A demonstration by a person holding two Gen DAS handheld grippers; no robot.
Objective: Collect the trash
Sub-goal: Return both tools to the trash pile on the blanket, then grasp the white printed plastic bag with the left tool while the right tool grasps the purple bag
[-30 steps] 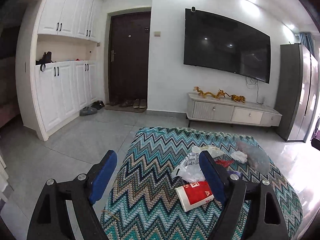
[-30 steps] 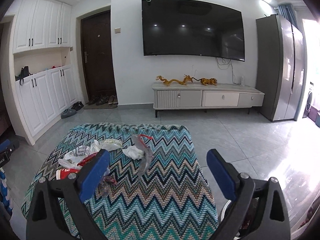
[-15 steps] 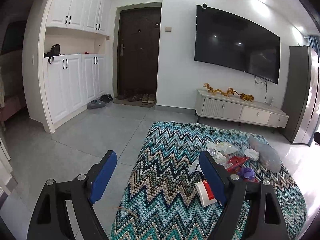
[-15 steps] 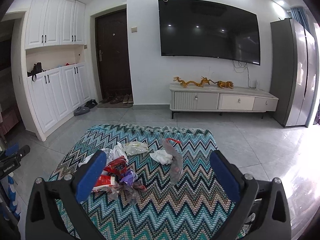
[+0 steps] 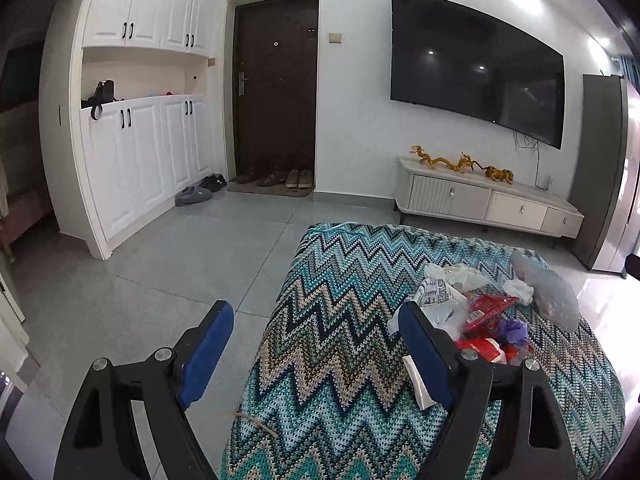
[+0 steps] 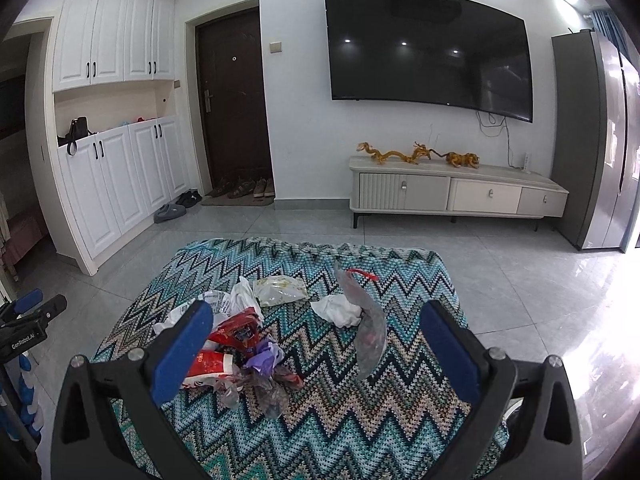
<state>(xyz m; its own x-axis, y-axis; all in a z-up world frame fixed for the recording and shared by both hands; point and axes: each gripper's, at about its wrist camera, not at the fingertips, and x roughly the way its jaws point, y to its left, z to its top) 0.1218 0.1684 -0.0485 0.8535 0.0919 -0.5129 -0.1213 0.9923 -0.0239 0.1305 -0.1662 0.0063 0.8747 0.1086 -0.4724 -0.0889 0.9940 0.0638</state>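
Now your left gripper (image 5: 310, 354) has its jaws wide, with nothing in them. Your right gripper (image 6: 316, 350) is the same, jaws wide and empty. The trash (image 6: 248, 344) lies in a heap on the zigzag cloth (image 6: 340, 432) that covers the tabletop. It has a red cup (image 6: 208, 364), a purple scrap (image 6: 264, 356) and a white tissue (image 6: 338, 310). A gray bag (image 6: 370, 338) lies just beside the tissue. The heap sits near your left gripper's right jaw.
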